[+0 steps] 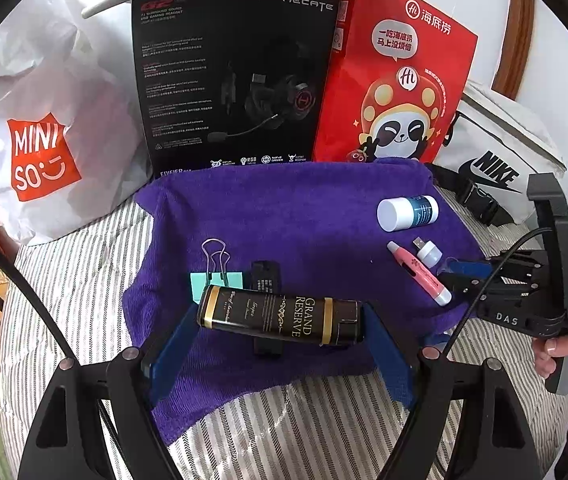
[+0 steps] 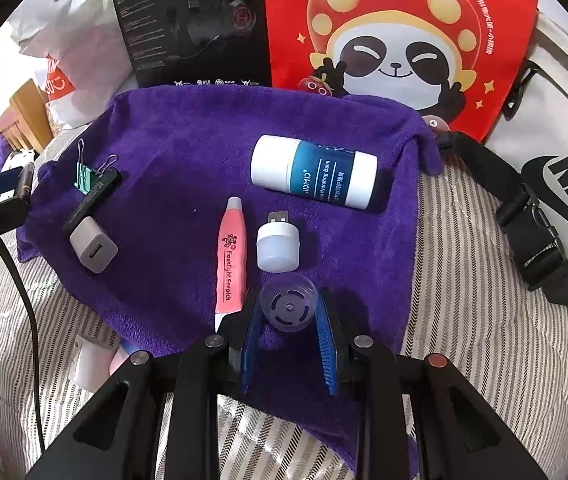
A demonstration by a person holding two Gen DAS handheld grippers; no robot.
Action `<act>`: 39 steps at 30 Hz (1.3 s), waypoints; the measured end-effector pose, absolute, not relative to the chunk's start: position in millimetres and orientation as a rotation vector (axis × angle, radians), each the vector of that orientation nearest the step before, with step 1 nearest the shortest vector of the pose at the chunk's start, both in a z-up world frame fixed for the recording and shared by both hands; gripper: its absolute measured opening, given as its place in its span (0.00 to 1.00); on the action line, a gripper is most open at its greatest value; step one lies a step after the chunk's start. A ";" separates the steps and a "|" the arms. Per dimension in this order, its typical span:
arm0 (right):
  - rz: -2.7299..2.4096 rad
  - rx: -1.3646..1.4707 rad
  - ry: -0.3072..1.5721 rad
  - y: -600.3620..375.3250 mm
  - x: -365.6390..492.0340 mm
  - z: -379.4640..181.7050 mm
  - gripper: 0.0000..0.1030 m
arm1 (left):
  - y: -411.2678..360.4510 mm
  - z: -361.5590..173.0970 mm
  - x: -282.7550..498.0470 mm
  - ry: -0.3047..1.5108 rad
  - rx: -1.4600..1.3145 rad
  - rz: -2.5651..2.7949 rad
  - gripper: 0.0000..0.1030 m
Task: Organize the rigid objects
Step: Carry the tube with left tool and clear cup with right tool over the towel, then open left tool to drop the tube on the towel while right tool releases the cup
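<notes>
On the purple towel [image 2: 188, 128], at its left side, a green binder clip [image 2: 83, 178] sits next to a flat black stick [image 2: 92, 200] and a small grey charger block [image 2: 93, 249]. Just there, the left gripper [image 1: 280, 322] pinches a dark tin [image 1: 280, 314] by its two ends, and the tin looks lifted a bit above the towel. It says "Grand Reserve" on it. The tin looks hard and smooth, so it may slip or roll. Holding it by the flat ends seems a good way, but it could spin between the pads.

Further along lies a pink pen light [image 2: 231, 254], then a little white USB lamp [image 2: 277, 245]. Behind them a white and blue balm tube [image 2: 314, 178] lies on its side.

Down near the front, the right gripper [image 2: 289, 314] squeezes a small clear round cap [image 2: 289, 308] by its sides. The cap looks very light and thin, so a soft squeeze is likely enough. A hard squeeze might crack it or make it pop out.

At the far right sits a white Nike bag [image 2: 556, 184].
</notes>
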State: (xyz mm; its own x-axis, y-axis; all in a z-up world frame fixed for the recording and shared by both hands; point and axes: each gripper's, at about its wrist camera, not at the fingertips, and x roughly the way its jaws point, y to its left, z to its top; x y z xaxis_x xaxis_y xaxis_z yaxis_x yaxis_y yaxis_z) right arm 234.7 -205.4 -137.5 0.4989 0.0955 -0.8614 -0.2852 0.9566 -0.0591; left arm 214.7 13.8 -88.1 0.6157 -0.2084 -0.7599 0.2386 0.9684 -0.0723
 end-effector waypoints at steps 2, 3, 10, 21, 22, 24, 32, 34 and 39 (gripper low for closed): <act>0.231 -0.205 1.027 -204.6 235.8 -138.1 0.26 | 14.0 -87.7 215.1 0.871 0.039 -0.257 0.79; 0.231 -0.202 1.029 -204.5 236.1 -138.4 0.26 | 14.2 -87.9 215.7 0.873 0.039 -0.256 0.79; 0.238 -0.200 1.043 -203.9 237.0 -139.4 0.27 | 13.5 -89.9 218.6 0.880 0.033 -0.259 0.79; 0.226 -0.207 0.998 -212.0 215.9 -121.1 0.49 | -1.8 -96.3 229.3 0.895 0.041 -0.290 0.79; 0.228 -0.208 0.992 -212.3 213.4 -119.3 0.49 | -4.3 -98.0 232.0 0.901 0.044 -0.292 0.79; 0.230 -0.205 0.979 -214.8 207.7 -116.1 0.49 | -7.0 -99.6 234.8 0.903 0.050 -0.294 0.79; 0.207 -0.150 0.953 -230.5 184.3 -102.4 0.49 | -24.4 -111.8 253.0 0.901 0.086 -0.302 0.79; 0.196 -0.131 0.955 -236.5 175.5 -102.3 0.49 | -27.9 -116.9 257.7 0.908 0.085 -0.298 0.79; 0.172 -0.102 0.964 -248.7 161.4 -104.4 0.49 | -35.7 -125.5 263.5 0.913 0.090 -0.287 0.79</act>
State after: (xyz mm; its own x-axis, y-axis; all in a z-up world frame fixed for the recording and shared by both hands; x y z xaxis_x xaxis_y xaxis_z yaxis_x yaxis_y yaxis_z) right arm 161.4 -248.7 -104.4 0.5583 0.0999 -0.8236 -0.1904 0.9817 -0.0099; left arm 263.5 -35.7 -125.5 0.5764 -0.2067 -0.7906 0.2829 0.9581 -0.0442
